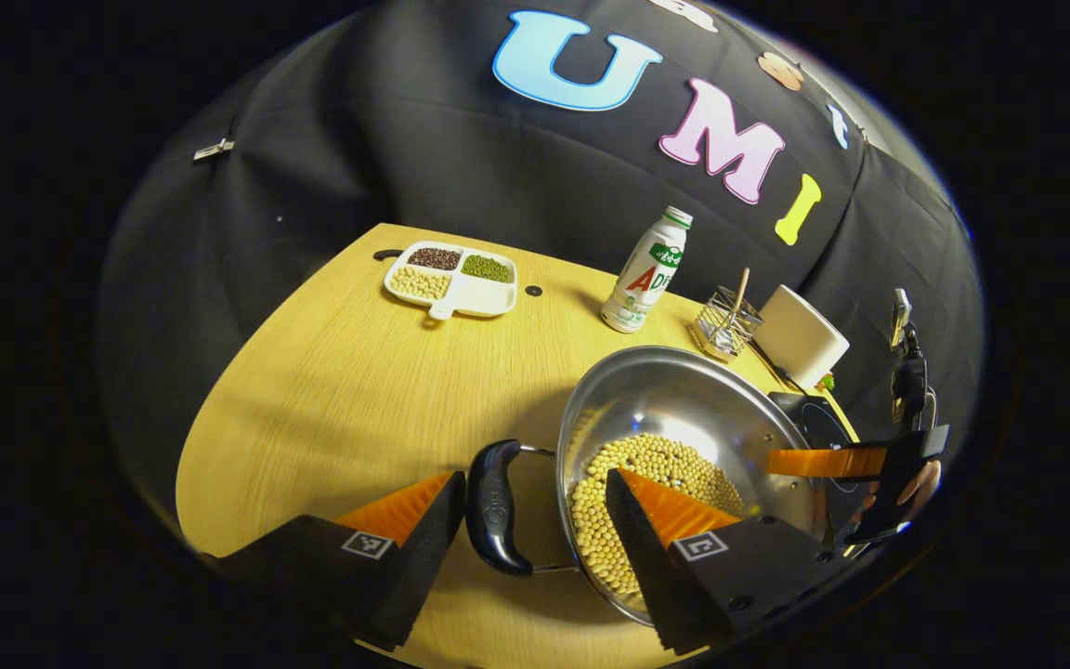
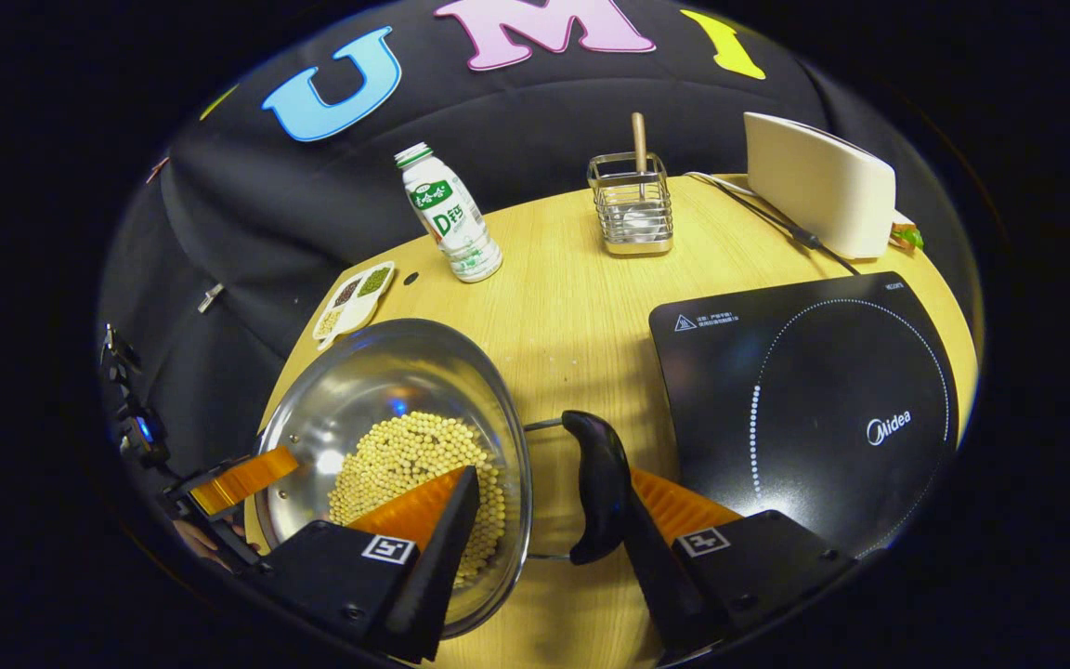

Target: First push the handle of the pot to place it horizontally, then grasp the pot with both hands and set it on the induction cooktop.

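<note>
Jaws spread on both tools, each pair straddling one side of the pot (image 1: 684,418) without pressing on it. In the left gripper view, the left gripper (image 1: 535,520) has one finger outside the dark handle (image 1: 495,506) and the other inside the rim, over the beans (image 1: 646,492). In the right gripper view, the right gripper (image 2: 544,520) has one finger inside the pot over the beans and the other just beside the opposite handle (image 2: 600,497), seemingly touching it; whether it presses cannot be told. The steel pot sits near the front of the desk (image 1: 358,390), its two handles pointing left and right. The cooktop (image 2: 814,409) lies just right of it on the desk, apart from the pot and bare. Farther back stand a bottle (image 2: 450,223), a wire rack (image 2: 632,209) with a wooden stick in it, and a white box (image 2: 818,195) at the far right with a cable. A divided dish (image 1: 451,279) of beans rests at the far left.
</note>
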A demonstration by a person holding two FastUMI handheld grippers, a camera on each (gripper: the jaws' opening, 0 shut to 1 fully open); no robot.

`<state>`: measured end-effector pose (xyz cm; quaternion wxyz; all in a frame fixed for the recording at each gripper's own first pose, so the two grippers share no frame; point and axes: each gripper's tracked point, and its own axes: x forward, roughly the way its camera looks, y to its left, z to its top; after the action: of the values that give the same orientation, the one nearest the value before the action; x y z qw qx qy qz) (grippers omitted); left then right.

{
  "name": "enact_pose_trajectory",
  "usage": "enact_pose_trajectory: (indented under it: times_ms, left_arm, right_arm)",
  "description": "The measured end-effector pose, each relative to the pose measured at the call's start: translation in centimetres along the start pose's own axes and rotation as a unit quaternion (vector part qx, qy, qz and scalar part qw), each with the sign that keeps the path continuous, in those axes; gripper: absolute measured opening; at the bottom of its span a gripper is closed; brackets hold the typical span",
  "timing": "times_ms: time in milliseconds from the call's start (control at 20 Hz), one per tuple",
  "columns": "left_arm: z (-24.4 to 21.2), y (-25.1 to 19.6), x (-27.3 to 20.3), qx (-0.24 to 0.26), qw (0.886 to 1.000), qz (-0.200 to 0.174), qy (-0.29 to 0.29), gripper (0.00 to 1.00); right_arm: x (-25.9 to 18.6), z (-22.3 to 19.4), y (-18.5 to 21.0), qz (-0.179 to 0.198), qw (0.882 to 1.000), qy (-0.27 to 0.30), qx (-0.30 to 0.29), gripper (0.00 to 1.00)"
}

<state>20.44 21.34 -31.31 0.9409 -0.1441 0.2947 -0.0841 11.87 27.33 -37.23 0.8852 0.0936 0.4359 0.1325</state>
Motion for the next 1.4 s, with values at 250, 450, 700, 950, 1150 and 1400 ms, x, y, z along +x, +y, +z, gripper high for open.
enact_pose_trajectory:
  times_ms: [250, 450, 700, 950, 1150, 1400]
  left_arm:
    - [-0.8, 0.4, 1.0, -0.015, 1.0, 0.005, 0.011, 0.78]
    - [-0.4, 0.8, 1.3, -0.008, 1.0, 0.017, 0.007, 0.64]
    - [-0.5, 0.7, 1.0, -0.006, 1.0, 0.02, 0.011, 0.59]
    - [-0.7, 0.6, 0.8, 0.001, 0.999, 0.029, 0.017, 0.57]
    - [-0.2, -0.2, -1.0, 0.006, 0.999, 0.034, 0.015, 0.57]
    - [0.1, -3.0, -3.7, 0.001, 0.999, 0.032, 0.018, 0.57]
  right_arm:
    - [0.8, 0.2, -1.4, -0.033, 0.999, -0.015, -0.003, 0.61]
    - [1.8, -0.2, -1.5, -0.034, 0.999, -0.009, 0.004, 0.51]
    - [1.0, -0.3, -1.3, -0.029, 1.0, -0.006, 0.004, 0.54]
    - [1.0, -0.6, -1.1, -0.033, 0.999, 0.002, -0.005, 0.5]
    - [-1.0, -0.2, -0.7, -0.031, 0.999, 0.001, -0.008, 0.5]
    - [-4.9, 0.4, -1.3, -0.031, 0.999, 0.006, -0.006, 0.46]
